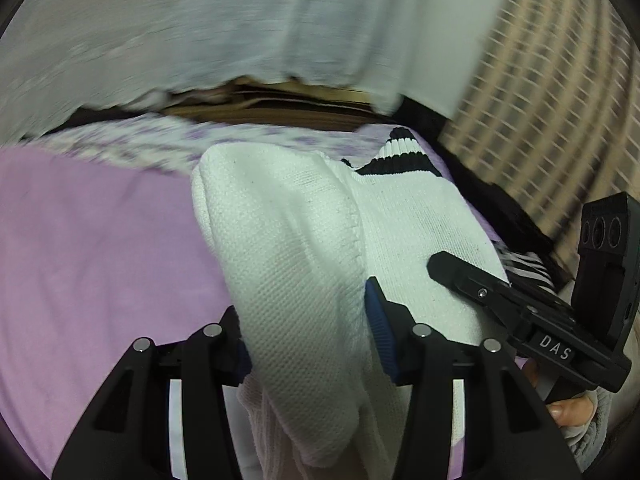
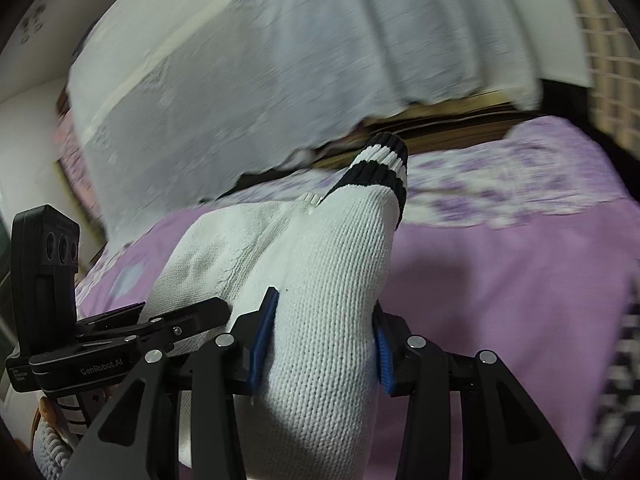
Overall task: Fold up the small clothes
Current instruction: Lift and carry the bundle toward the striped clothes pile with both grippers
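Observation:
A small white knit garment (image 1: pixel 288 248) with a black-and-white striped cuff (image 1: pixel 400 156) hangs bunched above the purple bed sheet (image 1: pixel 100 248). My left gripper (image 1: pixel 308 344) is shut on a thick fold of it, the blue pads (image 1: pixel 380 340) pressing into the knit. In the right wrist view my right gripper (image 2: pixel 322 344) is shut on the same garment (image 2: pixel 332 280), cuff (image 2: pixel 380 164) pointing away. The two grippers sit close side by side: the right gripper (image 1: pixel 452 276) lies against the knit, and the left gripper (image 2: pixel 208 312) shows at the left.
A floral purple cloth (image 2: pixel 500 184) lies at the far side of the sheet (image 2: pixel 520 280). A white lace curtain (image 2: pixel 280 80) hangs beyond, with a wooden frame (image 1: pixel 280 108) under it. A black-and-white striped cloth (image 1: pixel 528 268) lies at the right. A hand (image 1: pixel 568 408) holds the right gripper.

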